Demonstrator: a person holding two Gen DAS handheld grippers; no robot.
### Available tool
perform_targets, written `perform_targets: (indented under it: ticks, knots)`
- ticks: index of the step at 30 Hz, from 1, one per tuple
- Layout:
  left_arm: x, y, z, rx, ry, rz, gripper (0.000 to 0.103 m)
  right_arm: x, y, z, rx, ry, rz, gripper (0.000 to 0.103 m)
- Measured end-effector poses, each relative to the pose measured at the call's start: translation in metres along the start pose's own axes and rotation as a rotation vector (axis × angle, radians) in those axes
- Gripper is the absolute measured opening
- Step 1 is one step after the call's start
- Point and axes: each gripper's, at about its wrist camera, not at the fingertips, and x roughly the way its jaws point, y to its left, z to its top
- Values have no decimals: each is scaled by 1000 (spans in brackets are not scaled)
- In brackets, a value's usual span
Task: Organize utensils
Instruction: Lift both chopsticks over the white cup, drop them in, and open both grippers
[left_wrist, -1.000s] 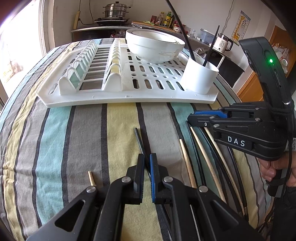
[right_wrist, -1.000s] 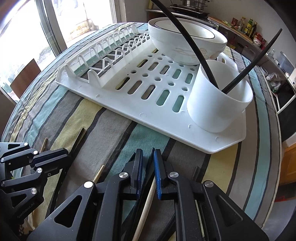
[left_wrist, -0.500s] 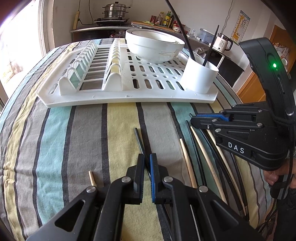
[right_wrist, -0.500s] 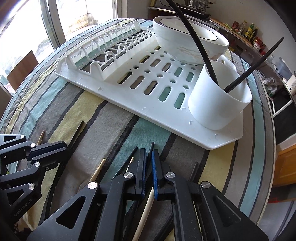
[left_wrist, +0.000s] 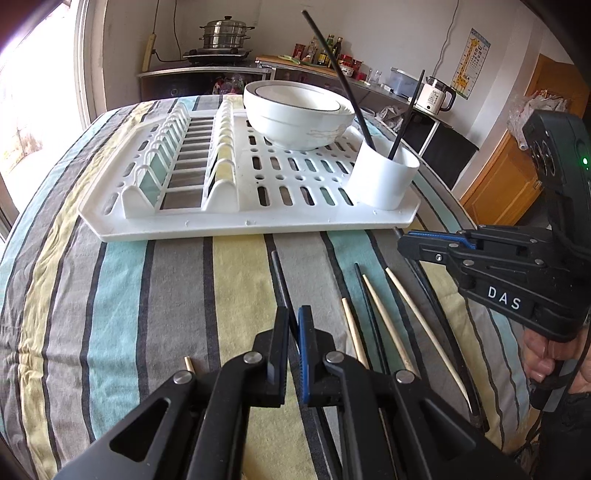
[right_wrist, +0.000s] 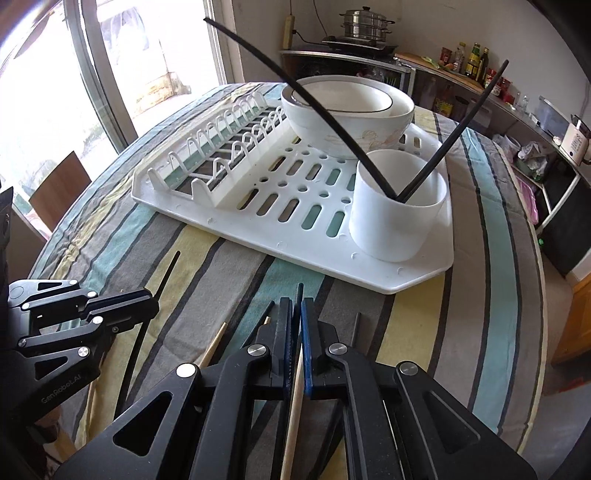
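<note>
My left gripper (left_wrist: 293, 318) is low over the striped cloth, shut on a black chopstick (left_wrist: 277, 275) whose tip pokes out ahead of the jaws. My right gripper (right_wrist: 297, 311) is shut on another black chopstick (right_wrist: 299, 290); it shows at the right of the left wrist view, a little above the cloth. Between the two grippers lie several loose chopsticks, such as a wooden one (left_wrist: 382, 317) and a black one (left_wrist: 369, 306). A white utensil cup (right_wrist: 397, 221) stands on the near right corner of the white drying rack (left_wrist: 184, 230) with two black chopsticks leaning in it.
A white bowl (left_wrist: 299, 122) sits on the rack behind the cup. A short wooden chopstick end (left_wrist: 189, 363) lies left of my left gripper. A person's hand (left_wrist: 539, 354) holds the right gripper's handle. A kitchen counter and a window lie beyond the table.
The right gripper's jaws have closed on the black chopstick and it has risen off the cloth. The left gripper has stayed put, still shut on its chopstick.
</note>
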Motion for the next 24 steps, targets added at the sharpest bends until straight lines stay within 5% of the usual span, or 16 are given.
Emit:
perform_targets:
  ticks: [14, 24]
  knots:
    - [-76, -24, 22, 63, -167, -58, 3, -113, -15, 0, 68, -286, 22, 4]
    - [-105, -39, 31, 113, -238, -74, 0, -148, -15, -7, 68, -381, 9, 4]
